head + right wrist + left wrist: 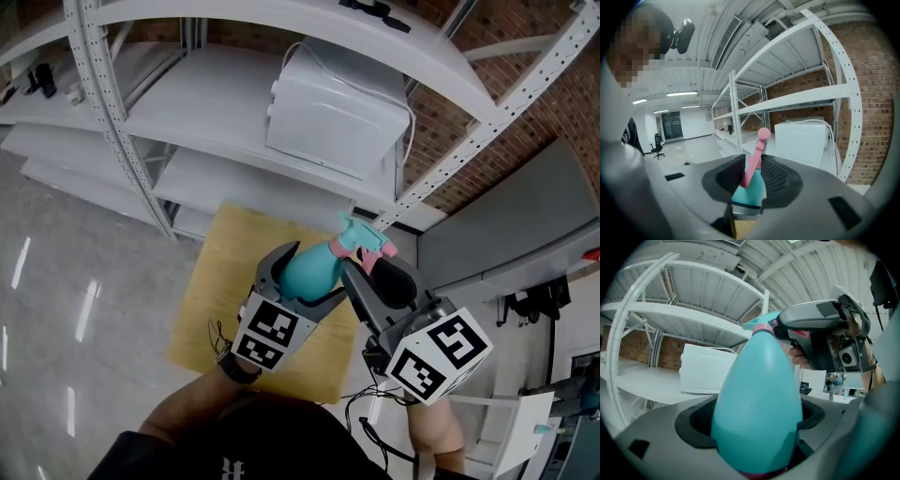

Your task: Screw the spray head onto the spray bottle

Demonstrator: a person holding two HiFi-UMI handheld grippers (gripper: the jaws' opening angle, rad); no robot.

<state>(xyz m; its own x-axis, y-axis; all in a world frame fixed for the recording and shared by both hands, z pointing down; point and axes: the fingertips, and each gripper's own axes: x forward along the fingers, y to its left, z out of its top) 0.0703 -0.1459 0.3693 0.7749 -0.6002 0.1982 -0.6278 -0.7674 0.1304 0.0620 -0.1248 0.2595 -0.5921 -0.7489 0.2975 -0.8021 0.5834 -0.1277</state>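
Cross-threading is my worry: left gripper (754, 422) clamps the bottle (307, 272), right gripper (751, 186) is clenched on the head (362, 242) at its neck, mid-air over the mat (225, 281). Twisting it tilted could jam threads or slip the head.

Grey left tongs (305, 278), grey right tongs (367, 272), black ribbed pads (777, 180), black-and-white marker cubes (267, 336), thin black cables (361, 417), dark wristband (234, 367), black top (234, 442)

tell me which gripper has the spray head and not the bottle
The right gripper: its fingers pinch the teal spray head with the pink trigger, while the left gripper clamps the egg-shaped bottle.
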